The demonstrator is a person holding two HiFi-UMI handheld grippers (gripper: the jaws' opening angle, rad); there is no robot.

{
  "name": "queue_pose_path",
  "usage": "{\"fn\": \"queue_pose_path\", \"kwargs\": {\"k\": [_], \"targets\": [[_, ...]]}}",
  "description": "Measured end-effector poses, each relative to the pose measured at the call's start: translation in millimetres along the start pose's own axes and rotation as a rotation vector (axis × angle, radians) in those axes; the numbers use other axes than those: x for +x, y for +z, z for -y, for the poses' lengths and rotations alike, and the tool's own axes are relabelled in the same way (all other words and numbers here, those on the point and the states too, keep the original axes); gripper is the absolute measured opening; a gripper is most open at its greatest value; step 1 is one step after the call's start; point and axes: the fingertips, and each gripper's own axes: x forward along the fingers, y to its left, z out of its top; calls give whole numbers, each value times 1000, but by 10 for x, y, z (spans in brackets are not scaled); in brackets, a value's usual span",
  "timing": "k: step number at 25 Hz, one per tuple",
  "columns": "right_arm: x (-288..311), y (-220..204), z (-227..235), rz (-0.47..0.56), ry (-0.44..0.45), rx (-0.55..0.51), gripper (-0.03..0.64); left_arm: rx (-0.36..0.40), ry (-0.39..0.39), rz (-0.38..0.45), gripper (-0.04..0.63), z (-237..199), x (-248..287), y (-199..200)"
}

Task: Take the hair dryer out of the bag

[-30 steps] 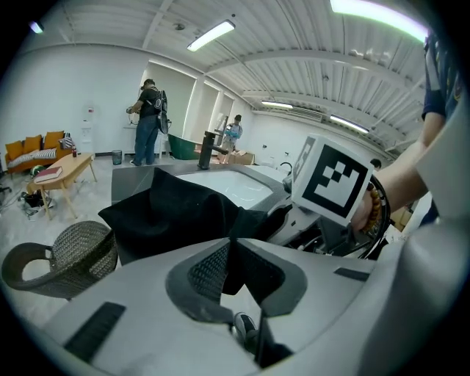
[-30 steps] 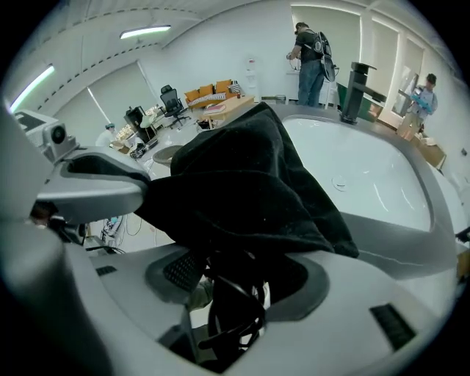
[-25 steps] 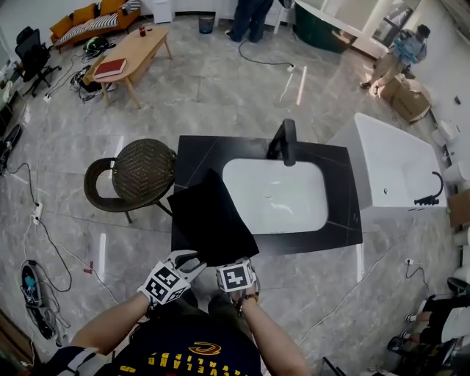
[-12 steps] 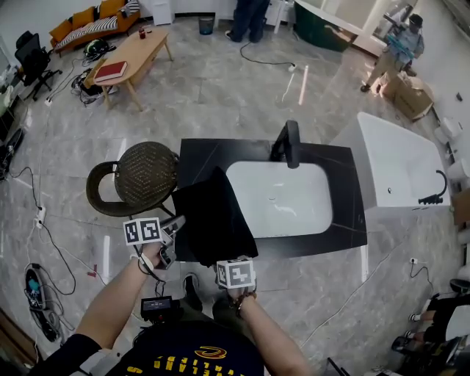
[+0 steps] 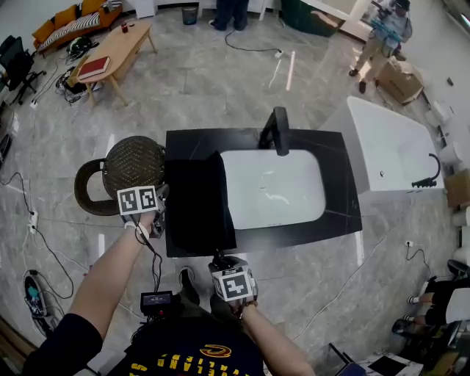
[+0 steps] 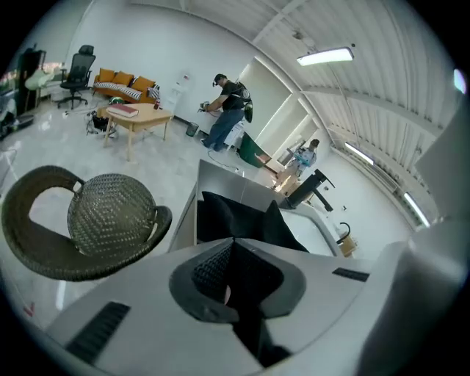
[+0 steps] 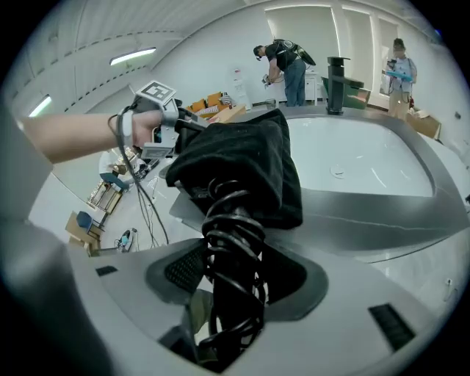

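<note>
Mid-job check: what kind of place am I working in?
Probably a showroom or studio hall, not a home bathroom: a black vanity with white basin stands free on open marble floor, a bathtub beside it, a sofa and coffee table beyond.

The room is bright and evenly lit, so I find few hard shadows. In my left gripper view a ceiling strip light [image 6: 327, 55] burns white at the upper right. In my right gripper view another strip [image 7: 134, 56] glows at the upper left. Both views bulge like a fishbowl: straight edges bend and the corners fall to black. Whatever sits nearest either lens is soft and out of focus. In the head view the polished floor [image 5: 220, 81] carries a pale streak [image 5: 290, 70] of reflected light near the top, and the white basin [image 5: 272, 187] is almost washed out. The bag [image 5: 197, 202] reads as flat black, its folds lost. The hair dryer [image 7: 233, 242] shows only thin glints on its coiled cord.
</note>
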Motion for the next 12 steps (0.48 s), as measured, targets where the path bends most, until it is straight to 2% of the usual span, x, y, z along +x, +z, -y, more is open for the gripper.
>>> {"fn": "queue_pose_path", "kwargs": {"k": [4, 9, 12], "targets": [[-206, -281, -65, 4, 41, 31, 233, 50, 27, -20, 8, -37, 149, 102], [-628, -582, -83, 39, 91, 125, 233, 72, 16, -33, 9, -60, 200, -19], [-926, -583, -78, 84, 107, 188, 233, 77, -8, -35, 9, -49, 162, -99]]}}
